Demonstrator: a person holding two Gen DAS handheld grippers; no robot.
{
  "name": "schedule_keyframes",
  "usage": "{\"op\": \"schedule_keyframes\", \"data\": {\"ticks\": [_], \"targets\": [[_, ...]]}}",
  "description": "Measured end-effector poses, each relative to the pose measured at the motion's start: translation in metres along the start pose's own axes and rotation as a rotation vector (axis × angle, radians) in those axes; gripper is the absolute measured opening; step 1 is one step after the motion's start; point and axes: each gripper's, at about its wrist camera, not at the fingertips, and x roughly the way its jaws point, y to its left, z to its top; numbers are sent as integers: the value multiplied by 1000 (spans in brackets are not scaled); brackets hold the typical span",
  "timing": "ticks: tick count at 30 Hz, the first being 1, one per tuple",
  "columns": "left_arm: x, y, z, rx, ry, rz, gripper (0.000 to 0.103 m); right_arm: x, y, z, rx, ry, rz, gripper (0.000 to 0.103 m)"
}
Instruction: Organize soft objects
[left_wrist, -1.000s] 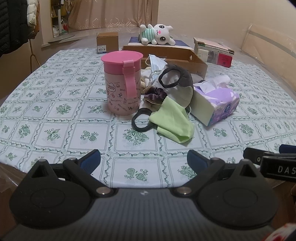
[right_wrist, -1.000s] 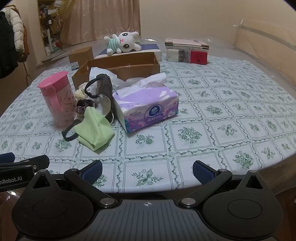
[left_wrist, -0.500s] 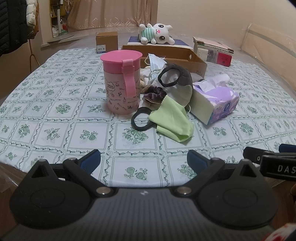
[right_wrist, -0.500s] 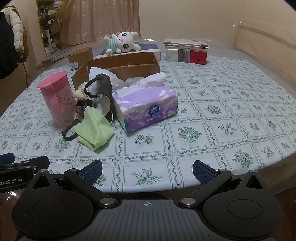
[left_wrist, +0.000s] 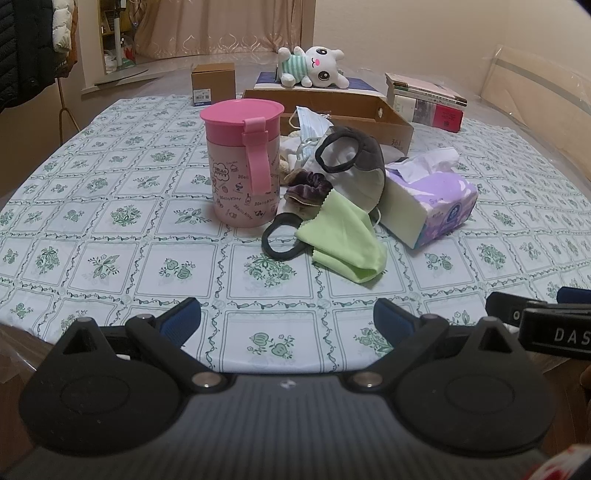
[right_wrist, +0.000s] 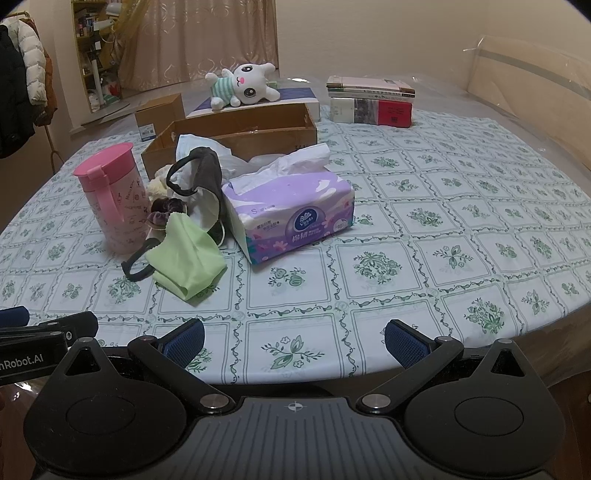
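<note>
A pile of soft things lies mid-table: a light green cloth (left_wrist: 343, 240) (right_wrist: 186, 258), a black hair band (left_wrist: 280, 240), a purple scrunchie (left_wrist: 308, 186), a grey face mask (left_wrist: 354, 166) (right_wrist: 201, 177) and a pale blue mask (left_wrist: 310, 122). Behind them stands an open cardboard box (left_wrist: 369, 118) (right_wrist: 236, 136). A white plush rabbit (left_wrist: 314, 68) (right_wrist: 243, 88) rests on a flat box at the back. My left gripper (left_wrist: 287, 319) and right gripper (right_wrist: 294, 339) hover open at the near table edge, both holding nothing.
A pink lidded cup (left_wrist: 242, 162) stands left of the pile, a purple tissue pack (left_wrist: 430, 206) (right_wrist: 291, 218) right of it. Stacked books (right_wrist: 371, 101) and a small carton (left_wrist: 213, 83) sit at the back. Coats hang at the left.
The left wrist view has drawn back slightly, so the pile looks a little farther. Both grippers stay open and nothing on the table has moved.
</note>
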Motion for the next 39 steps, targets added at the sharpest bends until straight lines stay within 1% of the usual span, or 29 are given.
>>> {"op": "schedule_keyframes", "data": {"ticks": [24,28,33,39], "targets": [[0,0,0,0,0,0,99,1,1,0,1,-2,0,103],[3,5,1,-1,-6,3,99,2,-1,1,-2,-8,8,103],[11,19,11,14,-15,11,99,9,7,4,-38,-21,36,103],[27,38,23,32,-29,-10,99,24,24,13,-107,-49,90,103]]}}
